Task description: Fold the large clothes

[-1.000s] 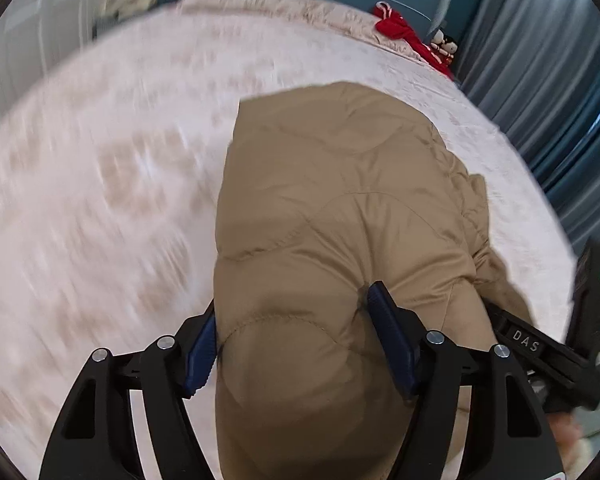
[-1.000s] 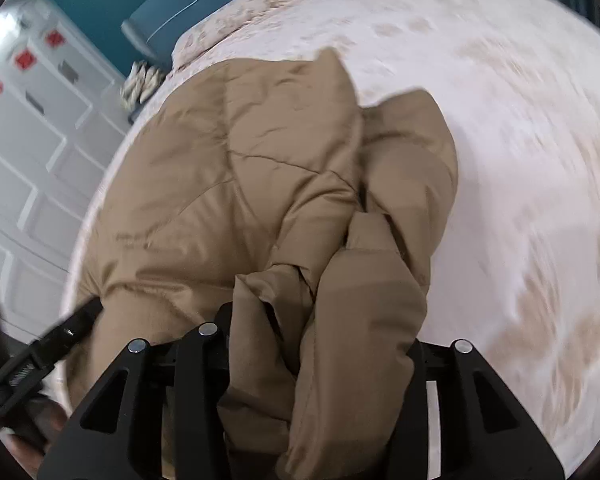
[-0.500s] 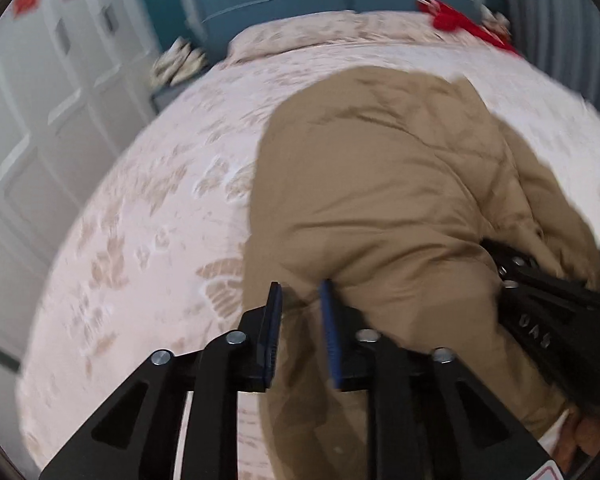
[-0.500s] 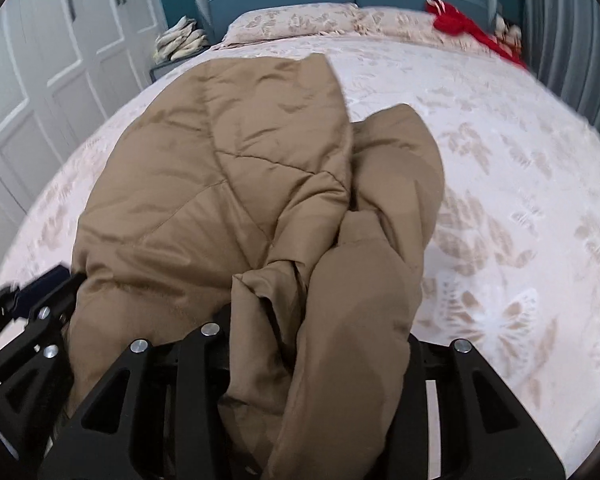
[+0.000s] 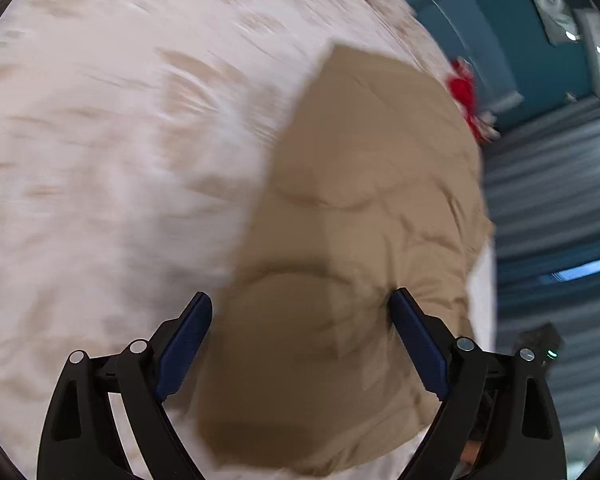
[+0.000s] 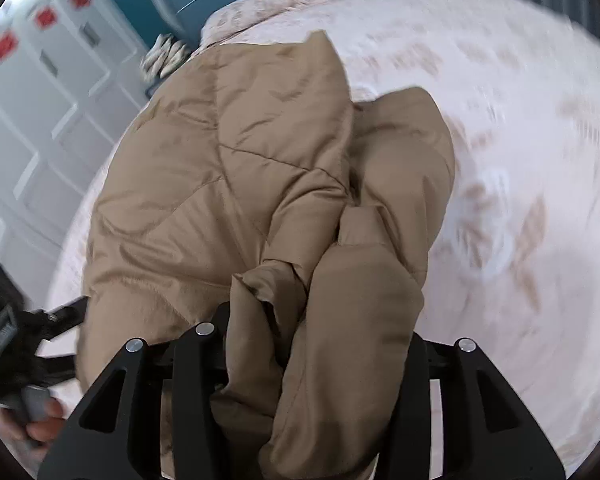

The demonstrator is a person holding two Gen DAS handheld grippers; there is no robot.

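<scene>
A tan padded coat point(image 6: 228, 184) lies bunched on the bed point(image 5: 100, 160). The right gripper point(image 6: 320, 364) pinches a thick fold of it. The left gripper point(image 5: 300, 312) has just been opening and now stands spread wide, coat between its fingers. Only the right view shows the white wardrobe point(image 6: 40, 92) (and a thumb point(image 6: 44, 424)).
</scene>
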